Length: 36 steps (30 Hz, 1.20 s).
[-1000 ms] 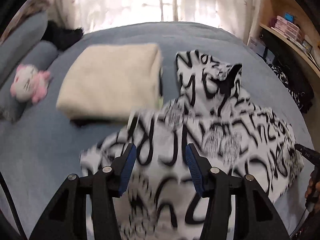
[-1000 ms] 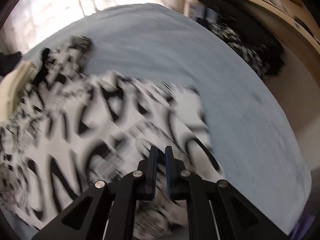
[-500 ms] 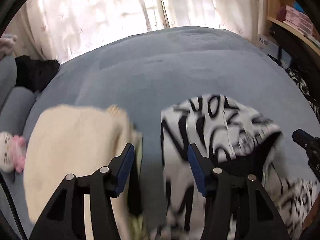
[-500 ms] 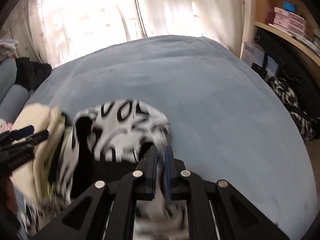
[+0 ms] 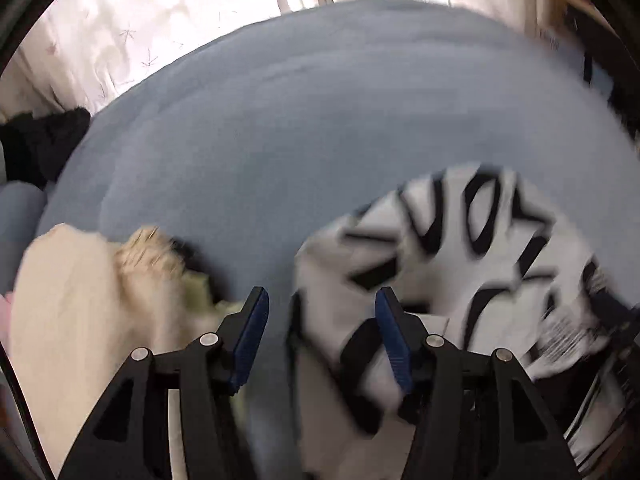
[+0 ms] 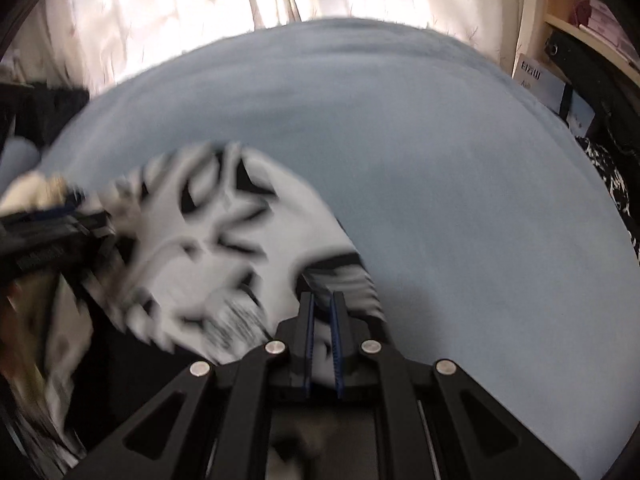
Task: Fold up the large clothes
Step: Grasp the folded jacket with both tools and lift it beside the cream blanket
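The black-and-white lettered garment [image 5: 472, 264] hangs bunched and blurred above the blue bed [image 5: 320, 120]. My left gripper [image 5: 320, 320] is open, with the garment's left edge just beyond its right finger and nothing between the pads. My right gripper [image 6: 322, 312] is shut on a fold of the same garment [image 6: 208, 256], which trails off to the left in the right wrist view. The left gripper shows there as a dark blur [image 6: 48, 236] at the left edge.
A folded cream garment [image 5: 80, 312] lies on the bed at the left, with a dark pile [image 5: 40, 144] behind it. Curtains [image 6: 200, 8] hang beyond the bed [image 6: 440, 160]. Shelves [image 6: 592, 32] and dark patterned clothes [image 6: 612, 184] are at the right.
Both grippers have swung up and away from the flat garment. The right one has lifted its held part off the bed, so the garment now hangs bunched. The left stays open.
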### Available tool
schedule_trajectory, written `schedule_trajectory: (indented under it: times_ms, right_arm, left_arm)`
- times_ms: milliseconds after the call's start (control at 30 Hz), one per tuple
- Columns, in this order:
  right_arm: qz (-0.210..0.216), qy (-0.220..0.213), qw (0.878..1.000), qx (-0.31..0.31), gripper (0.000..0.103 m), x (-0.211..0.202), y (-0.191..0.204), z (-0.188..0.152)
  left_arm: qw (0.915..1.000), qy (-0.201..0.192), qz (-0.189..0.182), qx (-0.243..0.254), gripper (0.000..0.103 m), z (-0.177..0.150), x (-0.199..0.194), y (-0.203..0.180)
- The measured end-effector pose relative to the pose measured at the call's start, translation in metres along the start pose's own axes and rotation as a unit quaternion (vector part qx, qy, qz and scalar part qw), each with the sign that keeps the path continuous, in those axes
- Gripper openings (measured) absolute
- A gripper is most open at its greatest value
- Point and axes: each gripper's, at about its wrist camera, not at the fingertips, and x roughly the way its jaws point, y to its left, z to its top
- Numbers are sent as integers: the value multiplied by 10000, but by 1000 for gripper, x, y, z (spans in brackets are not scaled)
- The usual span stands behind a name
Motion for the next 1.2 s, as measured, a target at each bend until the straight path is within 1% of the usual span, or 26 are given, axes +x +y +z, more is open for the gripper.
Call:
schedule_trajectory:
  times_ms: [67,100,133,167,233,300,333,400,467,500,600,700,800,833,867,900,933,967,1000,1033,1067,1133,1200]
  right_arm:
    - [-79,99,9998,-123,8,3,-12,-23]
    - [-100,90,9998,-169,8,4,-16,-31]
    - [-104,66,9998,-153,14,3,-23,-39]
    - [-34,62,10000,-61,18,0,-29,-43]
    - [178,102,9997,114,19,-6,-37,-41]
    - [404,55,9988,270,19,-14,-45,-36]
    - [555,-62,9977,389,19,-21,-50,-30]
    - [756,-295,9951,568,29,-31,-59,-17]
    - [850,-404,9928,744,57,-30,-66,-4]
    - [951,-350,9915,812,60,-24,-69,5]
    - [1240,-57,9868,1035,60,5,-73,24]
    - [1560,136,9799,1234,60,31,-68,34]
    - [1815,88,9767,1145,61,43,-47,43]
    - [1864,89,9768,1055,61,46,-38,48]
    - [1870,137,9780,914,56,48,-27,51]
    - [1740,141,9824,661,47,49,-13,53]
    - [1605,117,9861,423,17,46,-2,54]
    - [1666,149,9856,265,7,43,5,55]
    - [1684,61,9855,189,7,36,10,54]
    - [1720,-123,9850,31,6,23,13,52]
    - [1839,-279,9825,-95,6,10,15,50]
    - [2106,-604,9747,-432,6,-24,19,39]
    - [2316,-983,9634,-922,6,-66,26,20]
  left_arm:
    - [9998,122,123,115,54,-15,1,8]
    - [9991,281,229,223,52,-26,4,12]
    - [9986,339,245,317,51,-33,6,15]
    - [9979,351,284,462,50,-39,6,14]
    - [9951,252,481,832,50,-49,5,7]
    - [9940,221,552,914,50,-53,6,2]
    - [9946,220,518,866,50,-54,6,2]
    - [9964,233,380,726,50,-54,7,3]
    - [9972,209,292,659,51,-53,11,7]
    - [9970,184,292,688,51,-54,13,6]
    - [9957,93,390,841,52,-55,19,3]
    - [9946,33,453,930,52,-60,18,-1]
    - [9948,32,456,911,52,-60,17,-4]
    - [9949,30,448,903,52,-60,19,-4]
    - [9950,28,444,896,52,-60,19,-4]
    - [9951,28,443,888,52,-61,18,-5]
    - [9952,28,435,876,52,-61,16,-7]
    - [9956,33,403,850,52,-61,14,-7]
    - [9961,51,352,805,52,-61,13,-4]
    - [9969,78,257,740,52,-63,9,-2]
    - [9975,80,160,683,52,-65,5,2]
    - [9985,74,-82,537,52,-71,-7,9]
    - [9982,62,-469,376,52,-84,-28,18]
